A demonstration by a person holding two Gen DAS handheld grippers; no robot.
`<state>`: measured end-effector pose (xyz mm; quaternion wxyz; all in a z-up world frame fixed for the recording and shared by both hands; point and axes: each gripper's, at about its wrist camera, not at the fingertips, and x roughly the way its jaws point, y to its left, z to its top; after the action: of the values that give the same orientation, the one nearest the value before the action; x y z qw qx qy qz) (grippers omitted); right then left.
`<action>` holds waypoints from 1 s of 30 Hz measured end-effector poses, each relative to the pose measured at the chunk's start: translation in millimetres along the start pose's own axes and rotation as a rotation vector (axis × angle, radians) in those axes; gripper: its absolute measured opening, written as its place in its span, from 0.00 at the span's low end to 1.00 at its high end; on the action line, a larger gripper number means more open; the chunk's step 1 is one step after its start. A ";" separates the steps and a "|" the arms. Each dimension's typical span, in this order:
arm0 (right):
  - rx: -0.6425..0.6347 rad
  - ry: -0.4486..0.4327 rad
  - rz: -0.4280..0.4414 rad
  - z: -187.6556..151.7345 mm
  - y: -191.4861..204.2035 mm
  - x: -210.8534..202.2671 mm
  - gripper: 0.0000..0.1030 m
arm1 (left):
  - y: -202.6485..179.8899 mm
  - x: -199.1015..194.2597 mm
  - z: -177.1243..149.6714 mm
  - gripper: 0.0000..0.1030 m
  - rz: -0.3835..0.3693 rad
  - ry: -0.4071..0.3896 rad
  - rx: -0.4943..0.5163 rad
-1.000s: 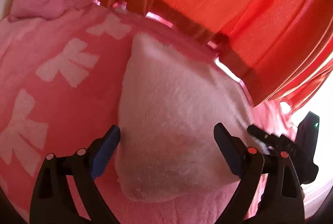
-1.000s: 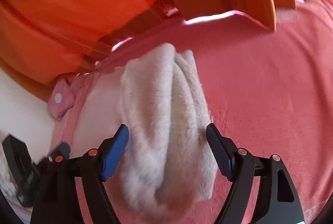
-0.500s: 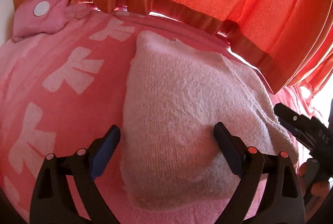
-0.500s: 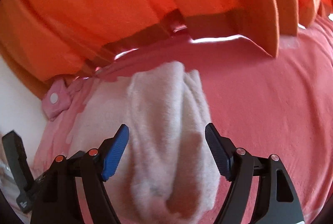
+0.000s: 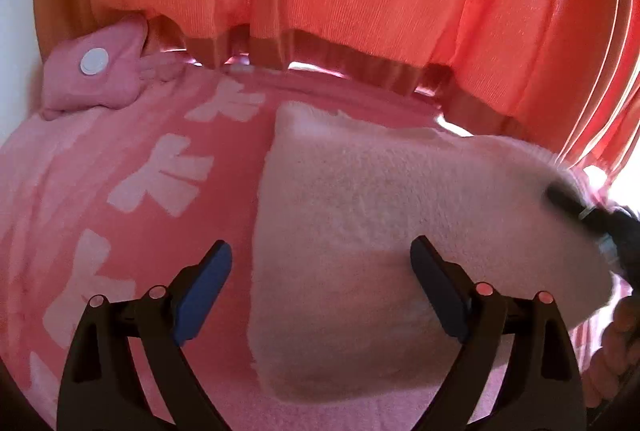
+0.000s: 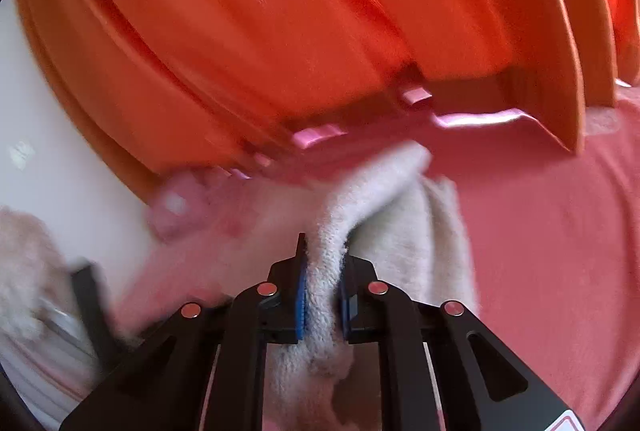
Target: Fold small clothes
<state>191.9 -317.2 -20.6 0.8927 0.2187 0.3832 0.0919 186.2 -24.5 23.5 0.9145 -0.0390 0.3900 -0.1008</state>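
A fuzzy pale-pink folded garment (image 5: 360, 239) lies on a pink blanket with white bows (image 5: 160, 175). My left gripper (image 5: 320, 279) is open and hovers over the garment's near left part, jaws wide apart. My right gripper (image 6: 323, 291) is shut on the garment's upper layer (image 6: 360, 215) and lifts that edge; the view is motion-blurred. The right gripper also shows at the right edge of the left wrist view (image 5: 592, 219), at the garment's right end.
Orange curtains (image 5: 360, 11) hang close behind the bed. A pink cloth with a white snap (image 5: 96, 79) lies at the far left by a white wall (image 6: 48, 151). The plain pink bedspread (image 6: 560, 251) extends to the right.
My right gripper has closed on the garment's edge and raised it. The left gripper has stayed open and drawn back a little, the garment's right side rising.
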 end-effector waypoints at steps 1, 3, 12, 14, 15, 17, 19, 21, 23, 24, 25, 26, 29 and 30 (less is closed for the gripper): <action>0.028 0.086 -0.041 -5.3 -10.1 20.1 0.12 | 0.8 4.4 -1.3 0.86 0.008 0.018 0.004; 0.112 0.100 0.014 -7.8 -23.6 25.2 0.13 | 4.7 10.1 -3.4 0.86 0.001 0.048 -0.014; 0.129 0.087 0.002 -4.4 -25.5 19.4 0.61 | 17.7 12.4 -2.0 0.86 -0.062 0.071 -0.091; 0.147 0.130 -0.003 -8.0 -26.1 35.3 0.57 | 21.5 16.2 -2.3 0.86 -0.085 0.090 -0.127; 0.141 0.114 -0.004 -7.6 -23.6 35.3 0.42 | 23.0 17.3 -2.3 0.86 -0.092 0.095 -0.139; 0.079 0.026 0.006 -3.5 -7.6 16.1 0.22 | 23.6 16.1 -2.4 0.86 -0.088 0.088 -0.141; -0.007 -0.121 0.041 2.8 13.3 -15.5 0.15 | 21.8 12.8 -2.0 0.86 -0.073 0.068 -0.128; -0.053 -0.158 0.023 4.6 15.8 -24.5 0.08 | 19.6 11.5 -2.6 0.86 -0.060 0.058 -0.108; -0.006 -0.020 -0.082 -0.5 -4.6 10.0 0.08 | 18.1 13.3 -4.2 0.86 -0.052 0.061 -0.092; 0.025 0.043 -0.106 -4.2 -16.3 24.5 0.08 | 17.4 15.8 -5.3 0.86 -0.056 0.069 -0.088; 0.063 0.083 -0.105 -8.1 -26.7 35.1 0.08 | 16.9 17.7 -6.3 0.88 -0.060 0.076 -0.087; 0.097 0.065 -0.075 -6.0 -30.9 31.6 0.09 | 16.3 19.4 -7.3 0.88 -0.061 0.082 -0.087; 0.123 -0.006 -0.032 2.1 -21.6 0.2 0.11 | 15.1 18.8 -7.6 0.87 -0.051 0.079 -0.083; 0.105 -0.042 -0.017 2.6 -15.3 -10.2 0.14 | 14.7 17.9 -7.2 0.87 -0.049 0.076 -0.078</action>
<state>186.7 -335.0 -19.5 0.8884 0.2640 0.3707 0.0595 195.3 -13.9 3.7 0.8940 -0.0803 0.4271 -0.1092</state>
